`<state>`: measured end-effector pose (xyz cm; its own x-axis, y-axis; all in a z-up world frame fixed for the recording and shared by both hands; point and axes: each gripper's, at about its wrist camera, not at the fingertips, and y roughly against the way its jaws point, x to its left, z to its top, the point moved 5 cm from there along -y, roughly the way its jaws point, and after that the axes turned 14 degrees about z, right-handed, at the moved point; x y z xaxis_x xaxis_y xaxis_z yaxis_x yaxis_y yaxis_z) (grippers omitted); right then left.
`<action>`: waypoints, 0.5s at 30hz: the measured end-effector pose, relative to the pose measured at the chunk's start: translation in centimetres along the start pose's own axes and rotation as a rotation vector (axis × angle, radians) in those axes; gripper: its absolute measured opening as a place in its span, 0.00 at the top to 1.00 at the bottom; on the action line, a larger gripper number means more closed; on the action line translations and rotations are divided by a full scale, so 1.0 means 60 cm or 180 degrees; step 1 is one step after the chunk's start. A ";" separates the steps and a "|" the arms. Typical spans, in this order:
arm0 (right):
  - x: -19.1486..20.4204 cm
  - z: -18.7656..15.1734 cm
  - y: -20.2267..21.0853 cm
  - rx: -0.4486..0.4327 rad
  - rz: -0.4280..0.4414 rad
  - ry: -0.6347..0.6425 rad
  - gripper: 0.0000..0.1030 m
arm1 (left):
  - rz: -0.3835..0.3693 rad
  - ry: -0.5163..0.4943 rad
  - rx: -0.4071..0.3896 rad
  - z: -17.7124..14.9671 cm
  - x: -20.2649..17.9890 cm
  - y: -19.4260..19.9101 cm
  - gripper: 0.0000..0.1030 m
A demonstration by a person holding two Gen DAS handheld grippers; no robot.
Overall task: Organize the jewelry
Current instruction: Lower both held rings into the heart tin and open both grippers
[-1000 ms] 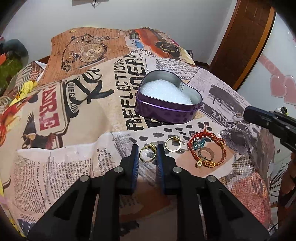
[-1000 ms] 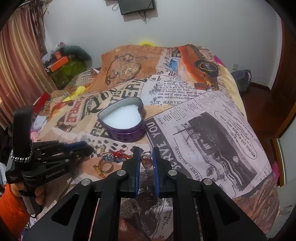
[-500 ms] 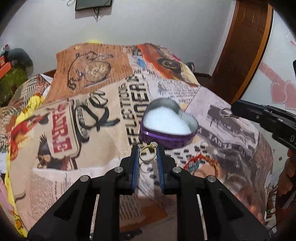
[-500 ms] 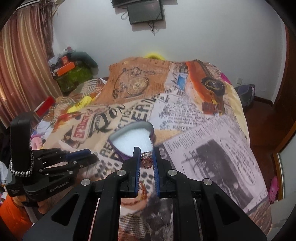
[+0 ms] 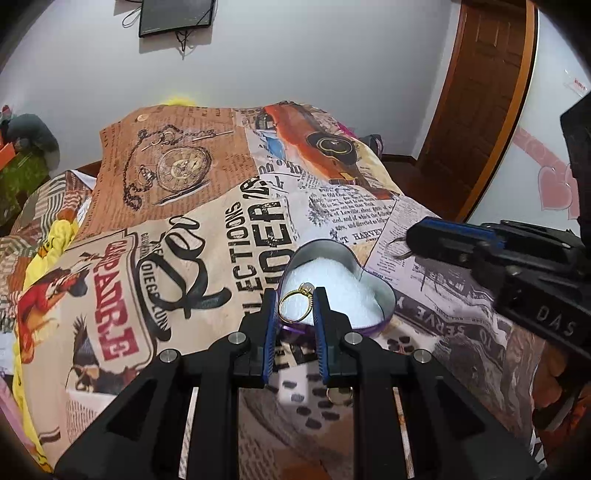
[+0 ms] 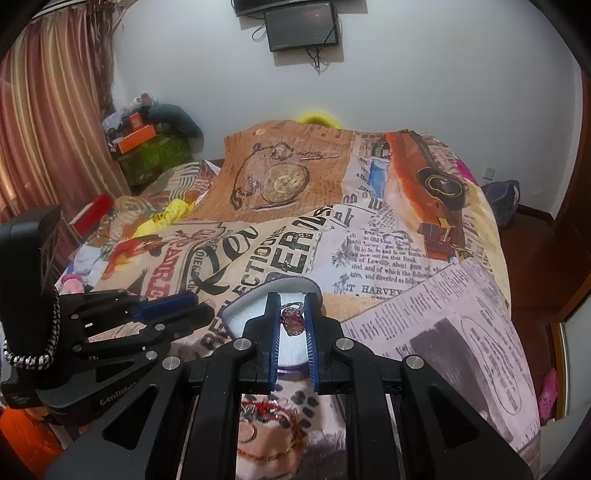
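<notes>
Two handheld grippers hang above a bed, each pinching a ring over a heart-shaped tin. The left gripper (image 5: 294,308) holds a gold ring (image 5: 295,305) upright between its blue pads, above the near left edge of the purple heart-shaped tin (image 5: 384,314), which is lined with white padding. The right gripper (image 6: 291,319) is clamped narrowly on a ring with a dark red stone (image 6: 292,322), above the tin's near rim (image 6: 236,306). In the left view the right gripper comes in from the right, its tip level with the tin's far right lobe; the space between the two tools is small. Nearer on the bed, below the grippers, lie another gold ring (image 5: 338,397) and a red and gold bracelet (image 6: 275,424). The bedspread (image 5: 155,280) carries a newspaper and pocket-watch print and is bare to the left of the tin and beyond it. Far off stand a white wall with a dark screen (image 6: 303,24), striped curtains (image 6: 48,122) at left, and a wooden door (image 5: 480,107) at right.
</notes>
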<state>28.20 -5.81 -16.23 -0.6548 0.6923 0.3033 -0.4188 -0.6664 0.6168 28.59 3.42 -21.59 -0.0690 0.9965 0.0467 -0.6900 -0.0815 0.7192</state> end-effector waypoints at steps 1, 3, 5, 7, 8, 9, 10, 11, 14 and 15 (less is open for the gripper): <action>0.000 0.001 -0.004 0.0012 0.0005 0.0003 0.89 | -0.0007 -0.0011 0.0003 0.003 -0.002 -0.005 0.82; -0.003 0.002 -0.013 0.0041 0.0012 0.0008 0.89 | -0.0011 -0.0027 0.0012 0.005 -0.004 -0.012 0.83; -0.005 0.004 -0.025 0.0080 0.0031 0.0021 0.89 | -0.0018 -0.0038 0.0029 0.007 -0.006 -0.019 0.82; -0.006 0.006 -0.034 0.0115 0.0031 0.0046 0.89 | -0.0031 -0.0052 0.0052 0.008 -0.008 -0.026 0.83; -0.006 0.007 -0.040 0.0133 0.0034 0.0058 0.89 | -0.0035 -0.0060 0.0062 0.009 -0.010 -0.029 0.83; -0.007 0.007 -0.044 0.0148 0.0044 0.0065 0.89 | -0.0041 -0.0071 0.0075 0.009 -0.011 -0.033 0.83; -0.008 0.008 -0.047 0.0161 0.0049 0.0071 0.89 | -0.0039 -0.0080 0.0083 0.008 -0.012 -0.035 0.83; -0.009 0.009 -0.051 0.0173 0.0057 0.0076 0.89 | -0.0034 -0.0087 0.0090 0.009 -0.013 -0.038 0.83; -0.011 0.010 -0.063 0.0219 0.0121 0.0052 0.89 | -0.0039 -0.0081 0.0140 0.008 -0.013 -0.047 0.82; -0.013 0.009 -0.066 0.0231 0.0123 0.0046 0.89 | -0.0041 -0.0068 0.0163 0.008 -0.012 -0.051 0.82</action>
<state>30.72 -3.56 -18.52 -0.6789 0.6620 0.3176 -0.3469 -0.6704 0.6560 31.07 2.98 -23.48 -0.0445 0.9977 0.0515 -0.6530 -0.0681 0.7543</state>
